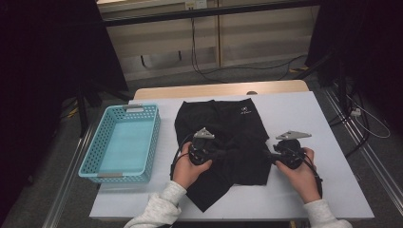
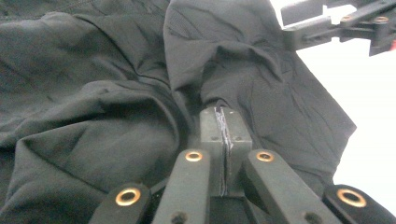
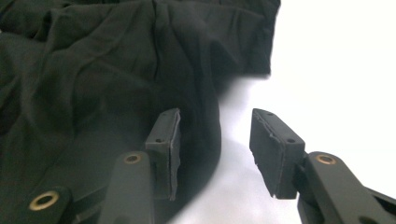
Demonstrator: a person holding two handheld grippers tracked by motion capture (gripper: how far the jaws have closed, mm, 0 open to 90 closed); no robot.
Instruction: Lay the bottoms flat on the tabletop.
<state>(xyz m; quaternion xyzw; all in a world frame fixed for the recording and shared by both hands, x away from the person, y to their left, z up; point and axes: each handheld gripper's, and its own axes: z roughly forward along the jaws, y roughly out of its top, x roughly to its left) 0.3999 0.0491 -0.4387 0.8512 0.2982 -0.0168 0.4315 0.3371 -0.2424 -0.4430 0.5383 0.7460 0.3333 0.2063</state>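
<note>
Sleeves and forearms enter at the near edge of the high view, each hand carrying a gripper. Left gripper (image 1: 215,153) — held over the near left part of the black garment (image 1: 223,137), jaws pointing toward the garment's middle. Its own view shows both jaws pressed together with a thin fold of the black fabric pinched between the pads; cloth bunches up around the tips. Right gripper (image 1: 269,155) — at the garment's right edge, pointing inward toward the left one. Its jaws stand apart: one pad (image 3: 166,140) lies on or just above the dark cloth, the other (image 3: 273,149) sits over bare white tabletop (image 1: 304,118), and the garment's curved hem runs into the gap between them. Neither pad presses on the cloth.

Garment itself lies spread and wrinkled at the centre of the tabletop, a small white logo (image 1: 245,112) near its far edge. Turquoise basket (image 1: 95,147) stands well to the left, apart from the garment.
</note>
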